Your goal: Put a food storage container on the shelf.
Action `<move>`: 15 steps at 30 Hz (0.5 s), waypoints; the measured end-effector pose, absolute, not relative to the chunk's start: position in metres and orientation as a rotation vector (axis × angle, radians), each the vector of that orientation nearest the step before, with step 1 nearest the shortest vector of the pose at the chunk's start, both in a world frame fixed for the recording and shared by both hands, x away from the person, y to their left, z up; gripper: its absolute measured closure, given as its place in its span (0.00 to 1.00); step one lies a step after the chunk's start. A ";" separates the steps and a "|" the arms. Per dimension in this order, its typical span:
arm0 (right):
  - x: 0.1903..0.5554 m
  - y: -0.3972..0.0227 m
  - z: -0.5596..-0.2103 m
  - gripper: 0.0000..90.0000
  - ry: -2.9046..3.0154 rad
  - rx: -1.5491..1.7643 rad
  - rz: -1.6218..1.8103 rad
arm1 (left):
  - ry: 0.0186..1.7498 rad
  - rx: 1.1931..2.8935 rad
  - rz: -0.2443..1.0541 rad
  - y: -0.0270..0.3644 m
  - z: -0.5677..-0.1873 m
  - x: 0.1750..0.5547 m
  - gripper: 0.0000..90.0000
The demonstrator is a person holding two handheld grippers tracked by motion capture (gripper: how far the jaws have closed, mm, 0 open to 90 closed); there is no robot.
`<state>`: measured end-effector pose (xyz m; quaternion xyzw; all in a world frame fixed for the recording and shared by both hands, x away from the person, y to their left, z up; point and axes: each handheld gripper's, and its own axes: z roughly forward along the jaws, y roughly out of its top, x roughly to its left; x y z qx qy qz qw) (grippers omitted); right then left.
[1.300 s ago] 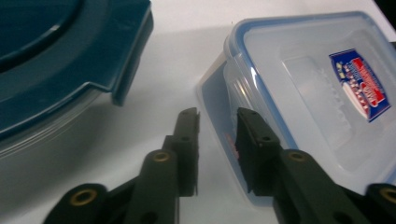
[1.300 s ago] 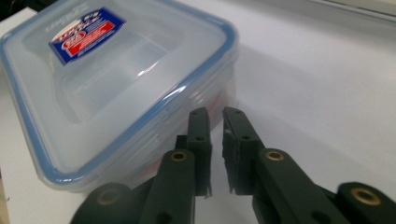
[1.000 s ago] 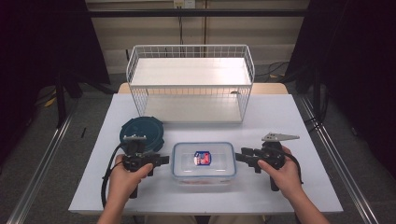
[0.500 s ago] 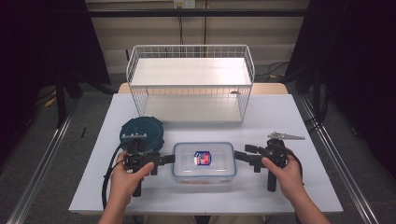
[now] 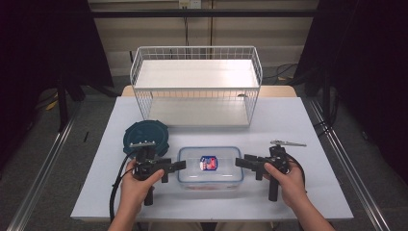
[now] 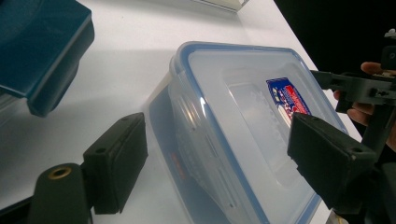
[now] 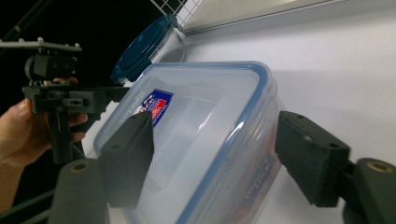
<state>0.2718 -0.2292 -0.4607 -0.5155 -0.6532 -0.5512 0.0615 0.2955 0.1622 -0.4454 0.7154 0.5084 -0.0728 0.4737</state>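
Resting lidded on the white table (image 5: 308,120) before the wire basket (image 5: 195,86), the clear food container (image 5: 210,166) is flanked, ungripped, by the left gripper (image 5: 179,165) and right gripper (image 5: 239,162), whose jaws have just been opening then narrowing slightly; lifting is judged outstanding.

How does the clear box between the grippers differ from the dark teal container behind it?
The clear box is rectangular, see-through, blue-rimmed and labelled on its lid; the teal container is round, opaque and unlabelled. The clear box lies at the table's front centre, the teal container farther back and left. Both are lidded and rest on the white table.
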 end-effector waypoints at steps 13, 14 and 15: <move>0.271 -0.230 -0.468 0.41 -1.931 -1.647 -1.613 | 1.219 1.782 -0.153 0.154 -0.453 0.296 0.19; 0.271 -0.229 -0.469 0.41 -1.926 -1.660 -1.610 | 1.215 1.787 -0.152 0.154 -0.453 0.296 0.19; 0.271 -0.229 -0.469 0.41 -1.912 -1.667 -1.604 | 1.216 1.782 -0.144 0.153 -0.454 0.295 0.20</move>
